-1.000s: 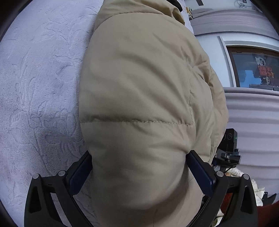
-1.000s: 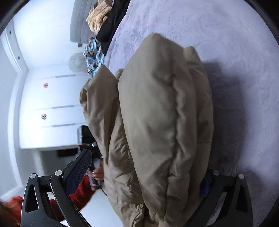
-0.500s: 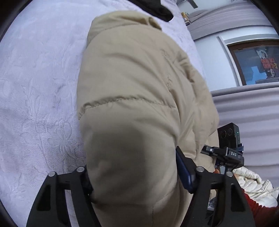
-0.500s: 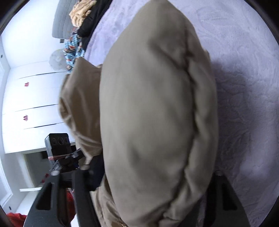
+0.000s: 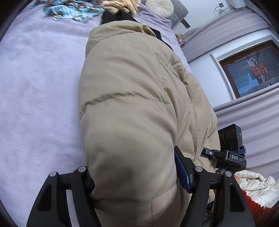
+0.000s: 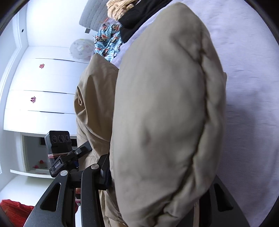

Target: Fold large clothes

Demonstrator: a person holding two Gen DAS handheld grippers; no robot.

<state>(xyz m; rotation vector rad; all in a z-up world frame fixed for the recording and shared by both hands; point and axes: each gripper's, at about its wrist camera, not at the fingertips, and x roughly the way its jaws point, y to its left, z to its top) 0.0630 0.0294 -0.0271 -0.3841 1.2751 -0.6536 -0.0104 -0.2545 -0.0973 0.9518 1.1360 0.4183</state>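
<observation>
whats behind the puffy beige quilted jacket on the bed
Behind the puffy beige quilted jacket lie a black garment, a blue patterned cloth and the lilac bedspread. The jacket hides whatever lies directly under it.

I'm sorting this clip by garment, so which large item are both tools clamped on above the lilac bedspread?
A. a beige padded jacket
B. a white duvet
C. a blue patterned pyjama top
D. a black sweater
A: the beige padded jacket bulges between the fingers of the left tool and of the right tool, whose jaws are closing on it, above the bedspread; the blue and black clothes lie further up the bed.
</observation>
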